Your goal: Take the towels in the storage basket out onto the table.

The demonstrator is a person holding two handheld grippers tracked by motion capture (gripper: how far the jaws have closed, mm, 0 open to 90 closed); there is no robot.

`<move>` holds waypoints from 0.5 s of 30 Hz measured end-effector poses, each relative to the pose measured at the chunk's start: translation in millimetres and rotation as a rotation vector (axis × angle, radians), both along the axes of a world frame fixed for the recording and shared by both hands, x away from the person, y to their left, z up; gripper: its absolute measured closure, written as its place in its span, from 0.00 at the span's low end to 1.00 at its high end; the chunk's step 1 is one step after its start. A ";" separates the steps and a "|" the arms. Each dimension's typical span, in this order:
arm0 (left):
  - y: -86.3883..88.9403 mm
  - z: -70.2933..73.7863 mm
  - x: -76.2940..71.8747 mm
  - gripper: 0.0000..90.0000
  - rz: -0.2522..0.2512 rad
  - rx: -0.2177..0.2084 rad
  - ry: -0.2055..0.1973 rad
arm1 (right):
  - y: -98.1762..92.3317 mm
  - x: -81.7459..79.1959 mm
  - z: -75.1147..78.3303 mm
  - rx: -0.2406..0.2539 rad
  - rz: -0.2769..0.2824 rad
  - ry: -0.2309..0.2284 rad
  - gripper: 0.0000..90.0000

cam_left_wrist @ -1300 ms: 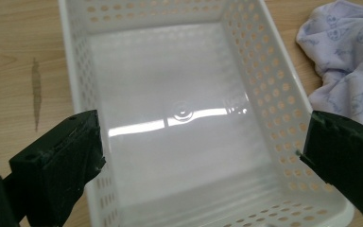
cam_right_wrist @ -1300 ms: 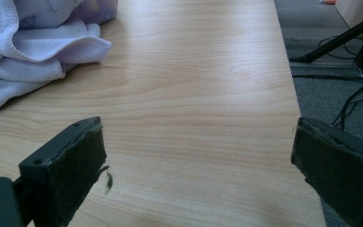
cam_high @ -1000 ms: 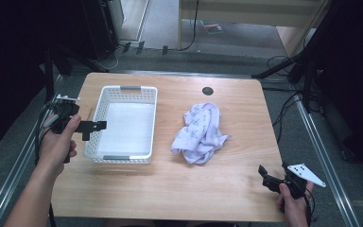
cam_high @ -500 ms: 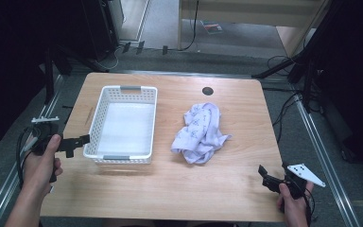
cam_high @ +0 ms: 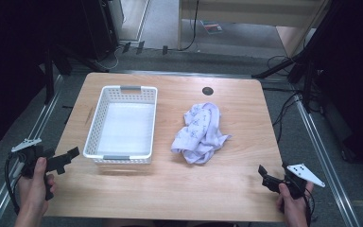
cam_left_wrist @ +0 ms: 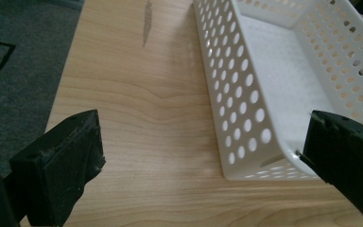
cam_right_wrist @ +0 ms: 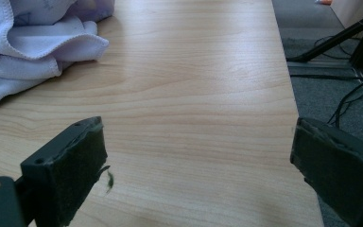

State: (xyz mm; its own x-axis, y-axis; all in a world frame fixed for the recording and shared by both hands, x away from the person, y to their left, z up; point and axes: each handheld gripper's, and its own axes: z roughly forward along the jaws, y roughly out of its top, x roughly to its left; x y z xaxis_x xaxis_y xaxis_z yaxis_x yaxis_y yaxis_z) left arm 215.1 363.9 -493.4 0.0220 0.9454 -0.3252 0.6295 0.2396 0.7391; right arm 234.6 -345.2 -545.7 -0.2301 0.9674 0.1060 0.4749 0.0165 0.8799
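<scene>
White basket (cam_left_wrist: 283,90) lies just beyond the left gripper's (cam_left_wrist: 203,156) spread jaws.

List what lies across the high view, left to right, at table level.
left gripper → white basket → crumpled cloth → right gripper

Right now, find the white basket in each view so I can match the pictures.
High view: the basket sits left of centre on the table, left of the cloth.
Left gripper view: upper right, its near corner by the right jaw.
Right gripper view: not in it.
Shared landmark: the light wooden table.
</scene>
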 end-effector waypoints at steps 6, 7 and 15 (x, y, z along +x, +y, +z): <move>4.7 -22.2 -10.4 0.00 0.034 -0.008 -0.052 | 0.2 0.0 0.0 -0.001 -0.001 0.002 0.05; 5.1 -25.4 -12.1 0.00 0.039 -0.005 -0.058 | 0.1 0.0 0.0 -0.001 -0.002 0.002 0.05; 6.7 -51.6 -21.1 0.00 0.053 0.024 -0.085 | -0.2 0.2 -0.1 -0.001 -0.001 0.002 0.05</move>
State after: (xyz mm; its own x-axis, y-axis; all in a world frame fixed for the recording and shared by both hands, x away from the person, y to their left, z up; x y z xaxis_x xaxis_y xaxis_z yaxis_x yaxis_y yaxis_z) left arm 194.0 370.6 -545.0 -0.0020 0.9534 -0.3017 0.5510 0.2528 0.7953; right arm 234.8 -345.4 -545.8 -0.2286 0.9678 0.1051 0.4765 0.0171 0.8790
